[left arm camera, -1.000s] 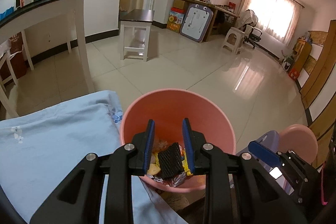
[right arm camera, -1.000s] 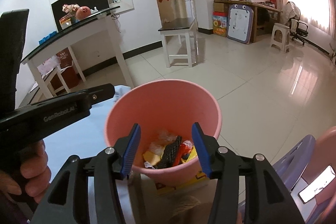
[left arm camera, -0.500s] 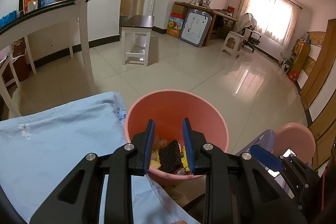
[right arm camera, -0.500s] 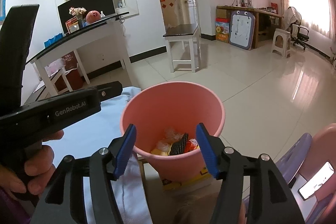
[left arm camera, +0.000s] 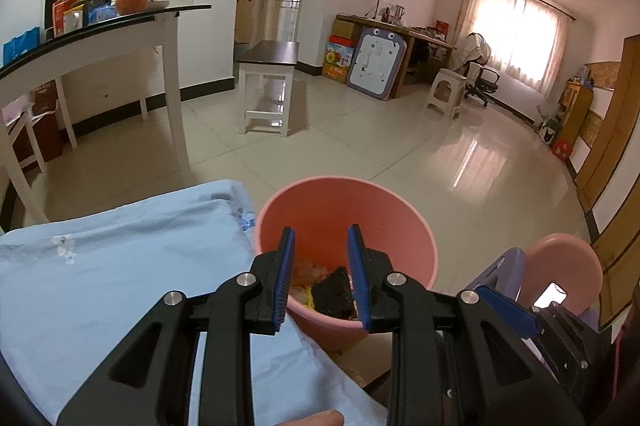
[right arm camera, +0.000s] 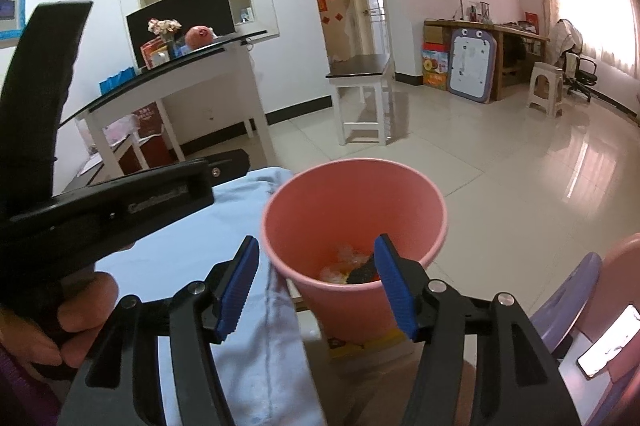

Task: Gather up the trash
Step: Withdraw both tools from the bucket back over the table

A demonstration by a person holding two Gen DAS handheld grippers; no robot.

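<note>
While both grippers are being held above the pink bin [left arm camera: 404, 226], nothing is being carried by either one. The left gripper [left arm camera: 322, 280] is being kept w/ jaws partly apart, blue pads parallel, only air between them; the trash in the bin is merely being seen through the gap. The right gripper [right arm camera: 316, 284] is being held w/ jaws wide apart. They have just been opening, and nothing is between them; the bin's near rim is being framed by the pads, not touched as far as can be told.

The trash [right arm camera: 352, 268] is lying at the bottom of the bin: pale crumpled wrappers, yellow and red bits, plus a dark ridged piece [left arm camera: 334, 292]. The bin is standing just beside the edge of a light-blue cloth [left arm camera: 120, 266], approx. at its corner, w/ a flat box seemingly under it.

Judged from this, a drop seems done and the next pickup is being set up. For it to go well, the grippers should be lifted clear of the rim before being swung sideways, so the light bin isn't being tipped or dragged. Jaws should be kept open during the approach, and the cloth shouldn't be snagged. No further trash is being shown on the cloth, so the next target can't be named.
</note>
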